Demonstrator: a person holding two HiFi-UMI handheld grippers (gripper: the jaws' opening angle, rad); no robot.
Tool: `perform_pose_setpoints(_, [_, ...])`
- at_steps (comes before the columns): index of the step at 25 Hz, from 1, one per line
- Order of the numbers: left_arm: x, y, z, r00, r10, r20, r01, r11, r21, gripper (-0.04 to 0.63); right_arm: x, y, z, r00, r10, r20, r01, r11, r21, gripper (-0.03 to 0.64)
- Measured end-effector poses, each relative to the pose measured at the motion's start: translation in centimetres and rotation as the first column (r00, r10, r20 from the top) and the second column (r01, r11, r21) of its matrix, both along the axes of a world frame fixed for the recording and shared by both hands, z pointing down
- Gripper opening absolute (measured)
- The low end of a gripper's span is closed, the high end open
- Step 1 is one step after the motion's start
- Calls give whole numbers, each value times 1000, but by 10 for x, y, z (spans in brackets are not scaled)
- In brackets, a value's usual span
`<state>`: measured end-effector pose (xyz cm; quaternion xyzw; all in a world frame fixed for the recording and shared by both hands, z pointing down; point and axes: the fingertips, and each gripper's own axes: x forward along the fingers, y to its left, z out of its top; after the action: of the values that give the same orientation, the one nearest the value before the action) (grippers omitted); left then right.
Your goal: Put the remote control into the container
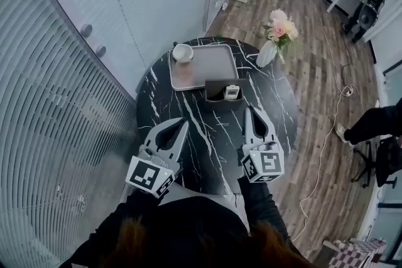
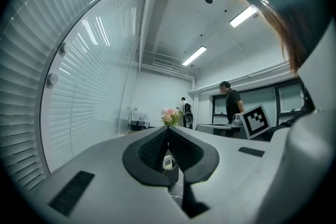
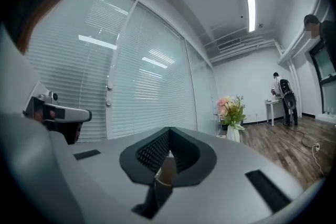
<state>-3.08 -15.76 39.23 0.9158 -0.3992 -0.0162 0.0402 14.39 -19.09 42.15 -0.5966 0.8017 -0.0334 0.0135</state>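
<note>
Both grippers, left gripper (image 1: 183,126) and right gripper (image 1: 254,111), hang over the near side of the table (image 1: 207,135), jaws together, nothing between them. Remote control (image 1: 232,92) stands inside the container (image 1: 213,100). Judgement: placement looks complete; any withdrawal should pass well clear of the container.

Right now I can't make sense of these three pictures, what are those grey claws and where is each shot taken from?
They are handheld two-jaw grippers, one in each of a person's hands. One picture looks down from a head camera; the other two look along each gripper's jaws. On the round black marble table sit a tray with a cup, a vase of flowers, and a dark container with the remote control standing inside. The left gripper and right gripper are both shut and empty.
</note>
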Motion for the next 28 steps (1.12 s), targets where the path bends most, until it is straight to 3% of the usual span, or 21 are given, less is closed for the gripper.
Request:
perform_pose_setpoints(11, [9,17,3,1000,15,11,-15,1000,13,9,-8,45,-18,999,-31,42,31,1000,0,17])
perform_pose_setpoints(28, [18,41,6,1000,18,5,-18,1000,10,9,-14,80,-34,997,-73,31,72,997,31,17])
